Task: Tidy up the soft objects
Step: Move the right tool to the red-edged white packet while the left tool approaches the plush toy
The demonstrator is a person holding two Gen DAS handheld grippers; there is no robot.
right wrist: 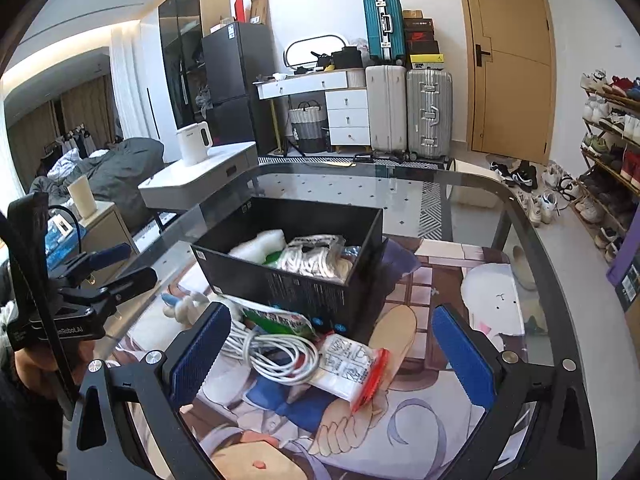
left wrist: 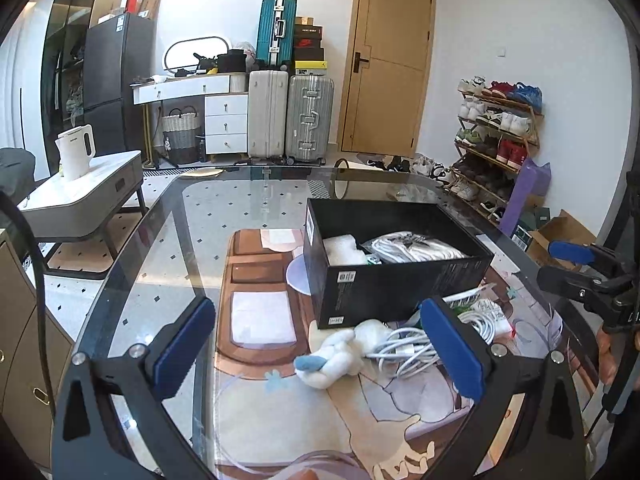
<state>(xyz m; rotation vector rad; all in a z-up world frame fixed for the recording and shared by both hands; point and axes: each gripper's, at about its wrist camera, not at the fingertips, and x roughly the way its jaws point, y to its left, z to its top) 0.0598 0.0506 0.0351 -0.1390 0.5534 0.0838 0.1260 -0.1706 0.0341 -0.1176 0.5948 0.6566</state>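
Observation:
A black box (left wrist: 400,288) (right wrist: 304,288) stands on the glass table and holds white foam and a bagged white bundle (left wrist: 416,249) (right wrist: 316,258). In front of it lie a white plush toy with a blue tip (left wrist: 340,354) (right wrist: 182,306), a coiled white cable (left wrist: 408,350) (right wrist: 276,350), a green packet (right wrist: 280,320) and a clear bag with a red edge (right wrist: 352,368). My left gripper (left wrist: 318,350) is open, its fingers on either side of the plush and cable. My right gripper (right wrist: 332,354) is open above the cable and the clear bag.
The glass table (left wrist: 160,240) (right wrist: 500,208) has a cartoon mat underneath. Behind are a white side table with a kettle (left wrist: 76,152), suitcases (left wrist: 288,116), a door and a shoe rack (left wrist: 496,140). The right gripper shows at the left wrist view's right edge (left wrist: 584,276).

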